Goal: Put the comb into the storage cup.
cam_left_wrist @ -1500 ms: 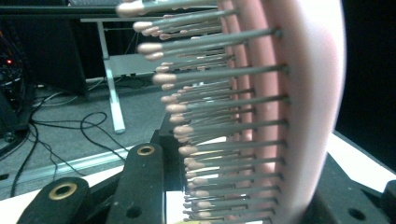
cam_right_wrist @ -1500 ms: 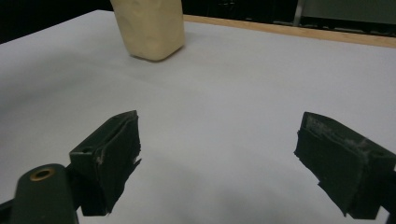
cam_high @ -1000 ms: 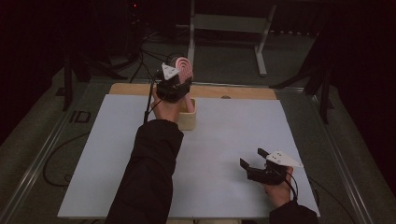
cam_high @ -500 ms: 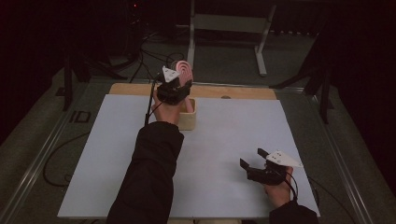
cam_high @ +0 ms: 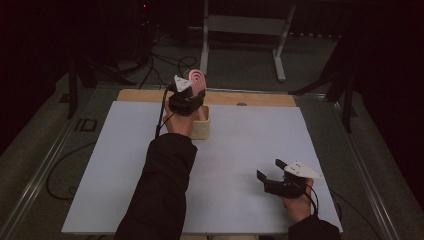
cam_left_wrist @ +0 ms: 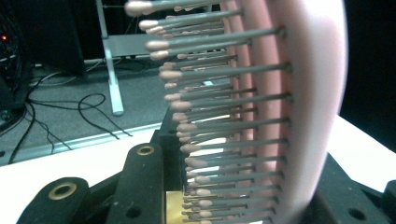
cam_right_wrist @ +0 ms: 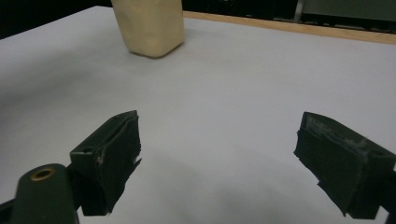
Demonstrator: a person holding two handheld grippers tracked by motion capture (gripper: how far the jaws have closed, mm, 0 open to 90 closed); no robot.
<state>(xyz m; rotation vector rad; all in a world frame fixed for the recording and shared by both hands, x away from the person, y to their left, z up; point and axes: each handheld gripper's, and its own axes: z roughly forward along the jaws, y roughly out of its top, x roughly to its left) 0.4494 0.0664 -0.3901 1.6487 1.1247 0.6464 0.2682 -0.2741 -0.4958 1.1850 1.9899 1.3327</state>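
Observation:
A pink hairbrush [cam_high: 197,80] with grey, pink-tipped bristles stands upright in my left gripper [cam_high: 187,100], which is shut on its lower part. Up close, the brush's paddle [cam_left_wrist: 299,93] rises between the black jaws, bristles pointing left. The brush hangs over a small beige box [cam_high: 202,129] at the far middle of the white table top [cam_high: 250,135]; its lower end reaches into the box opening. My right gripper [cam_high: 269,169] rests low at the near right, open with nothing between its pads [cam_right_wrist: 217,154]. It looks toward the box [cam_right_wrist: 149,25].
A wooden strip [cam_high: 260,98] runs along the table's far edge. Beyond it a metal stand [cam_high: 245,25] and loose cables [cam_high: 165,60] sit on the dark floor. A dark sleeve [cam_high: 160,190] crosses the table's near middle.

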